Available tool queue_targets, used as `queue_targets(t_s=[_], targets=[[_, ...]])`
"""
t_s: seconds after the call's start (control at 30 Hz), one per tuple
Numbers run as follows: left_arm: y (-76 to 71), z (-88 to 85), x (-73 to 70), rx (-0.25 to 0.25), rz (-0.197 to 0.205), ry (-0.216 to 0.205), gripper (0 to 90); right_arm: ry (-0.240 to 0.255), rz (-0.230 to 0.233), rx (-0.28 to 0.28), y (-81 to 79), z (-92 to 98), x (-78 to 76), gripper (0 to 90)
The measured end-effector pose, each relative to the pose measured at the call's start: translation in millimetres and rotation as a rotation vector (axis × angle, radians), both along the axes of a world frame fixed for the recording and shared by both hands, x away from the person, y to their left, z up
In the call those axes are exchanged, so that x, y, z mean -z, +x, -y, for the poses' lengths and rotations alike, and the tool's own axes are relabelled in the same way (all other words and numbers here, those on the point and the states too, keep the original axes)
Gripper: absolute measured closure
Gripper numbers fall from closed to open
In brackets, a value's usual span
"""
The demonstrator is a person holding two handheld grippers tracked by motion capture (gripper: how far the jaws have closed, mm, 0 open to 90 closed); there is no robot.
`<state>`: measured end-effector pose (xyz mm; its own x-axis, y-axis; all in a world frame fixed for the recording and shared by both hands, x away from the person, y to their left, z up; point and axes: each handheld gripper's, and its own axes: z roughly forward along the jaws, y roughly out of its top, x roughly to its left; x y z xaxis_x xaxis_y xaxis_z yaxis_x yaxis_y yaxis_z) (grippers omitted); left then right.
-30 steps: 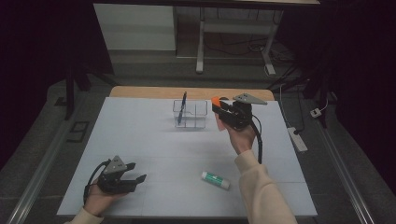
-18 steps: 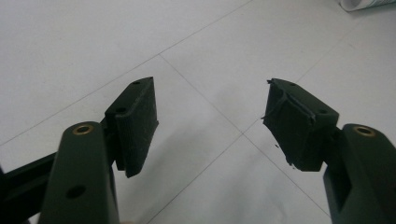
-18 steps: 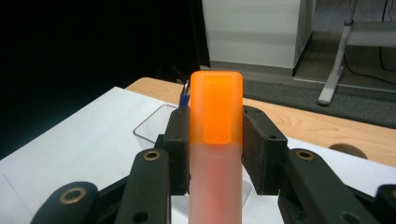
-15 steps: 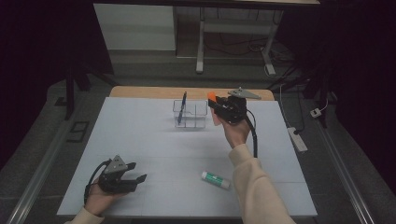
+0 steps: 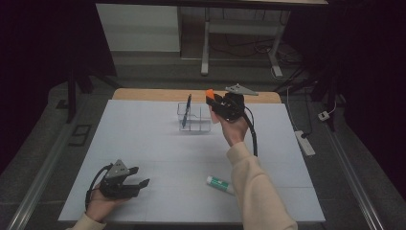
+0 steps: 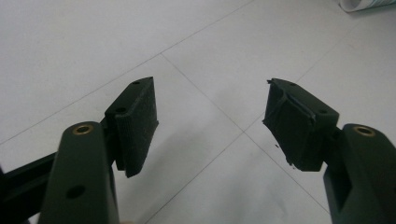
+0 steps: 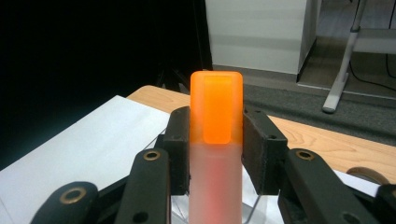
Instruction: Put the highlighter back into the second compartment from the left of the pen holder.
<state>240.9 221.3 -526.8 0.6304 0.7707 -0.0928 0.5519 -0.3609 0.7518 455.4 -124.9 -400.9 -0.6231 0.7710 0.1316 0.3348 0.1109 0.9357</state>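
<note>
High view, right hand-held gripper (image 5: 214,102) raised, clamping marker (image 5: 209,94)

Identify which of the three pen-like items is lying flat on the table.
The white tube with green label near the front edge lies flat. The dark pen stands in the clear organiser; the orange-capped marker is held in the right tongs.

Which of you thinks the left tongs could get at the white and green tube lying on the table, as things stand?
Probably yes. The left tongs are open and hold nothing, and only bare table lies between them and the tube. The right forearm beside the tube looks like the only likely crowding.
</note>
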Motion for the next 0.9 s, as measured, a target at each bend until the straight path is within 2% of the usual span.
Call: queue_targets(t_s=[0.47, 0.9], targets=[[0.0, -1.4, 0.7, -0.002, 0.000, -0.004, 34.1, 0.010, -0.005, -0.020, 9.8, -21.0, -0.1, 64.1], [-0.6, -1.9, 0.8, -0.003, 0.001, -0.009, 34.0, 0.018, -0.008, -0.010, 20.5, -39.4, 1.6, 64.1]])
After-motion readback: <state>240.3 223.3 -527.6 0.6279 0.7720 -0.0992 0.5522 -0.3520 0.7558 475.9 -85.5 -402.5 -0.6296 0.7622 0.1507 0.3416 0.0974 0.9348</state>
